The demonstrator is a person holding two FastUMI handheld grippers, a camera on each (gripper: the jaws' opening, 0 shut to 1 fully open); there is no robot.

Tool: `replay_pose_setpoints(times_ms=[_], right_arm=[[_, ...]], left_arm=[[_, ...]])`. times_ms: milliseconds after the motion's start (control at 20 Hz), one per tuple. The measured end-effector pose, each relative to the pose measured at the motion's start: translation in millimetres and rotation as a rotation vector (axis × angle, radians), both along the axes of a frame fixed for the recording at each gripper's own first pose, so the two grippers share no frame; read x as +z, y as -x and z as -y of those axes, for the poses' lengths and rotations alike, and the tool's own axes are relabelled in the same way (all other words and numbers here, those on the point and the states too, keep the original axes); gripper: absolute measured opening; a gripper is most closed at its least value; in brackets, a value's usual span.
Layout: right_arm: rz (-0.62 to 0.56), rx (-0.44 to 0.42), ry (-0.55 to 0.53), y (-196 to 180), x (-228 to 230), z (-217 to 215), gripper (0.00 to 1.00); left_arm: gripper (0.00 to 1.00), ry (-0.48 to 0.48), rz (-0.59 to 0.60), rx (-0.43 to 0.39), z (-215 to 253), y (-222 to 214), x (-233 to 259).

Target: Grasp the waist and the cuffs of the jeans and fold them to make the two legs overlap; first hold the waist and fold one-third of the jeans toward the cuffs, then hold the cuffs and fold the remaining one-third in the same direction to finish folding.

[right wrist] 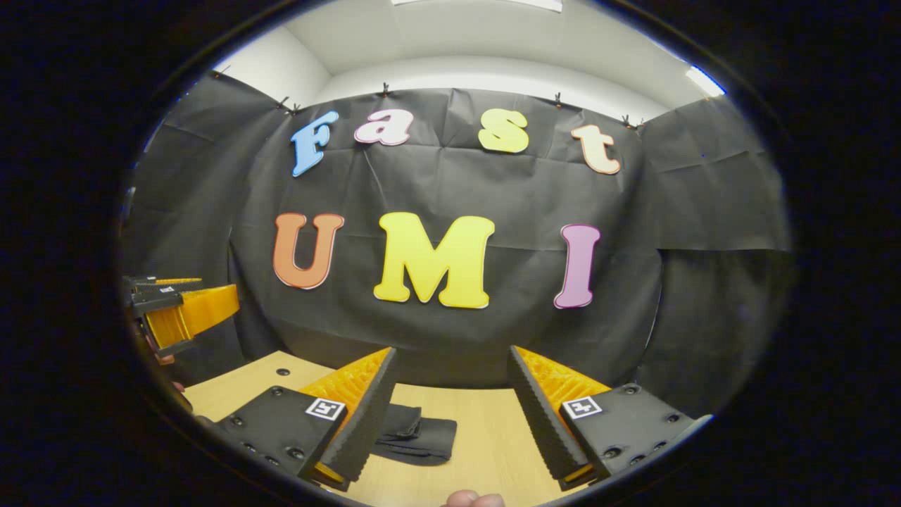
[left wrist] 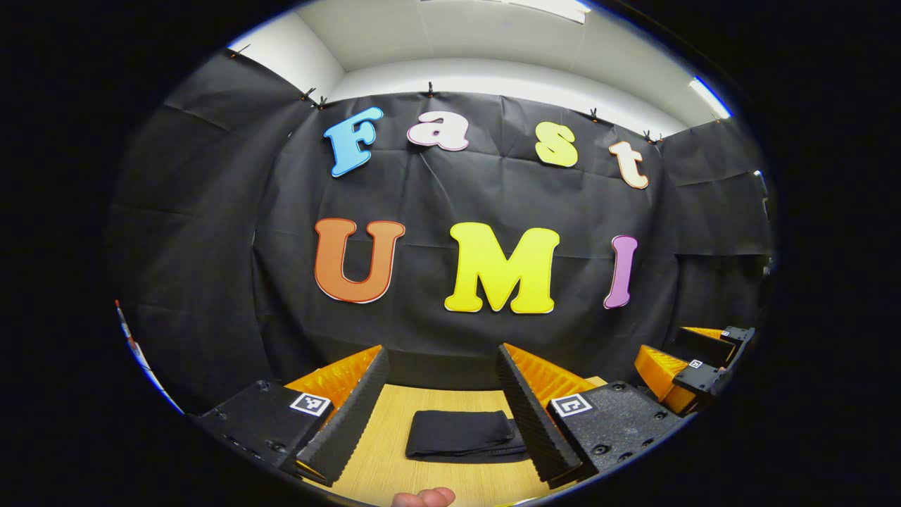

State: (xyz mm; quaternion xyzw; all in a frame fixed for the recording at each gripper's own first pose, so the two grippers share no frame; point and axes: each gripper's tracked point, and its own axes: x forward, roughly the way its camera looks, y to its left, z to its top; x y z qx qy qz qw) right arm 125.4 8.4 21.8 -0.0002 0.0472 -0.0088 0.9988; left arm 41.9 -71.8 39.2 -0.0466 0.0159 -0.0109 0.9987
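The jeans (left wrist: 461,434) lie on the wooden table (left wrist: 383,451) as a dark, compact, folded rectangle. In the left gripper view they rest below and between the fingers of my left gripper (left wrist: 442,352), which is open, held above the table and touches nothing. In the right gripper view the jeans (right wrist: 422,438) sit low and to the left, partly hidden behind one finger (right wrist: 369,415) of my right gripper (right wrist: 452,352). That gripper is open too, with nothing between its fingers.
My right gripper (left wrist: 704,362) hangs at the right edge of the left gripper view, and my left gripper (right wrist: 176,310) at the left edge of the right gripper view. A fingertip (left wrist: 423,498) peeks in at the bottom. The table (right wrist: 493,436) ends at the black cloth wall.
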Motion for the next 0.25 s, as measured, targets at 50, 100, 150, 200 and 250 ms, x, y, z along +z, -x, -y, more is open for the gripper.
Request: replay_pose_setpoints(times_ms=[50, 100, 150, 200, 250], right_arm=[[-0.003, -0.011, -0.009, 1.6, -1.4, 1.2, 0.93], [-0.002, -0.018, -0.014, 3.0, -0.5, 1.7, 0.93], [-0.007, -0.027, -0.013, 4.4, -1.7, 3.1, 0.93], [-0.011, -0.030, -0.018, 5.0, -3.2, 2.7, 0.93], [-0.013, -0.035, -0.025, 5.5, -2.3, 3.3, 0.93]], left_arm=[[0.98, -0.001, 0.003, -0.003, 1.8, 1.1, -0.2], [0.98, -0.005, -0.002, -0.006, 2.5, 1.2, -1.5], [0.97, -0.011, -0.004, -0.009, 3.9, 1.5, -3.2], [0.97, -0.014, -0.007, -0.010, 5.0, 1.7, -4.3], [0.98, -0.013, -0.008, -0.015, 6.8, 2.4, -5.1]])
